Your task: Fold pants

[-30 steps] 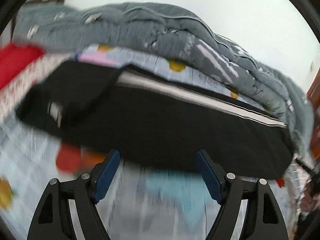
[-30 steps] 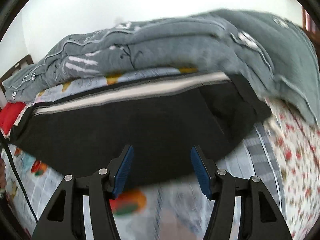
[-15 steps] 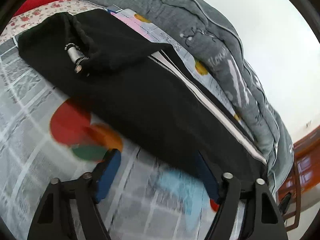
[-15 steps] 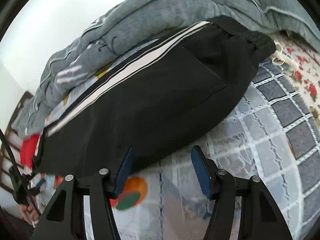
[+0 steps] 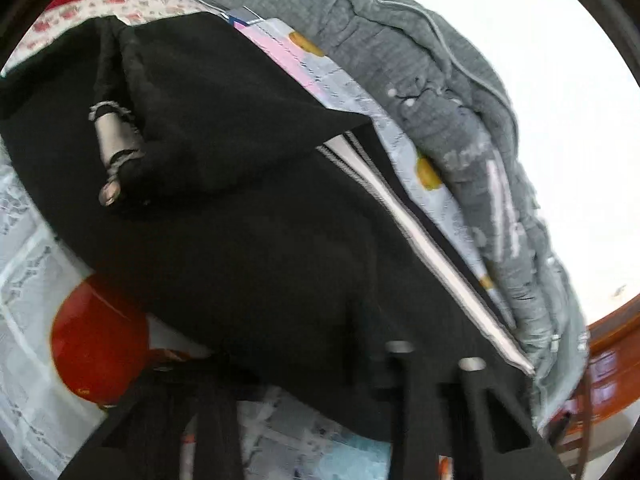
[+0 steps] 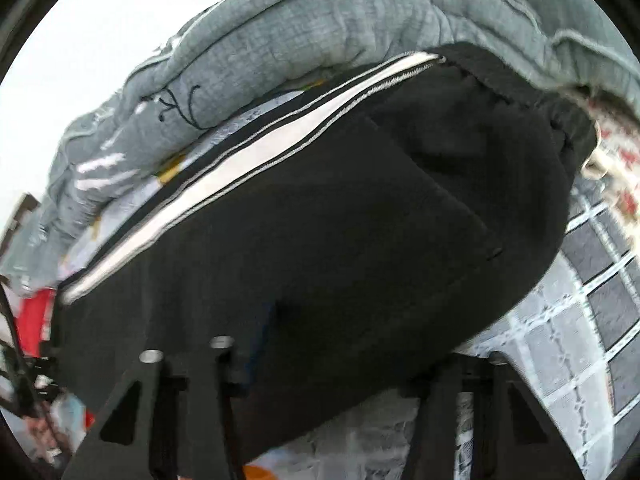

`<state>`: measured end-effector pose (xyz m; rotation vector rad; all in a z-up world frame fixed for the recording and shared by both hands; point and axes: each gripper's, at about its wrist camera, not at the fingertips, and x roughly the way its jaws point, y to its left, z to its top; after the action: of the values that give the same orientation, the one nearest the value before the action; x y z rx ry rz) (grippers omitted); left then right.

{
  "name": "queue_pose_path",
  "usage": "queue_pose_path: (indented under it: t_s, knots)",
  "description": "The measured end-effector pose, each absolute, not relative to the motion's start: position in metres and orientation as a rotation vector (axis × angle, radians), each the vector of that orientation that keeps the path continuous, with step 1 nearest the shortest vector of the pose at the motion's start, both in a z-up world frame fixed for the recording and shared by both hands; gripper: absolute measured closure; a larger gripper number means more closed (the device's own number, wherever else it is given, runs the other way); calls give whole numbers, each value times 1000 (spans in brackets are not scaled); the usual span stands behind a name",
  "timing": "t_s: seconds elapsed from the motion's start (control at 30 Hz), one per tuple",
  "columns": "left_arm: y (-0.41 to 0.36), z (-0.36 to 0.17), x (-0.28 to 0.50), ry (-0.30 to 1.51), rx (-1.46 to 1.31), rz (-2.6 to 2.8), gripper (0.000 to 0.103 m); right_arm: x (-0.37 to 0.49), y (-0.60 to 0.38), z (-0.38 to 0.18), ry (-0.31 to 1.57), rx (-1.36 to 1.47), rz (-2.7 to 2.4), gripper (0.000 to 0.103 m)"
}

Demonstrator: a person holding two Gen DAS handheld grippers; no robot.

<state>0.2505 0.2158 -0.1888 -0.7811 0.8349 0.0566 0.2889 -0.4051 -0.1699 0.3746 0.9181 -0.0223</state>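
Over on the left, the left gripper (image 5: pixel 288 364) is right down at the near edge of the black pants (image 5: pixel 256 216), its black frame blurred and its fingertips lost against the dark fabric, so I cannot tell how wide the fingers stand or whether any cloth is between them. In that view a grey-tipped drawstring (image 5: pixel 114 148) lies on a folded-over flap of the pants at upper left, and a white side stripe (image 5: pixel 420 240) runs diagonally down the far edge. Under the pants sits a patterned bedsheet (image 5: pixel 28 280) with a big red circle (image 5: pixel 96 348) printed on it, partly tucked beneath the hem. Beyond the stripe, a rumpled grey quilt (image 5: pixel 420 80) is heaped along the back, and a sliver of orange-brown wooden furniture (image 5: pixel 612 332) peeks in at far right.

Moving across to the right gripper (image 6: pixel 344 364): same story, frame arms visible low in the picture, fingertips buried at the pants' (image 6: pixel 360 240) near edge, grip impossible to judge. The stripe (image 6: pixel 256 148) here climbs toward upper right, to the gathered waistband (image 6: pixel 552 120). The quilt (image 6: pixel 300 36) is piled behind, touching the pants' far side. To the right, the sheet shows a grey-and-white check pattern (image 6: pixel 592 312).
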Motion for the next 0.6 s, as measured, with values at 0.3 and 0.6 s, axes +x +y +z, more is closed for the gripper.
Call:
queue_pose_path:
  t_s: [0.3,0.6]
  knots:
    - [203,-166,215,824,-680,28,88,237,-430,-153,782,477,3,96]
    - [183,-153,155,820,-581,-54,88,166,-446,-139,732,495,-13,97]
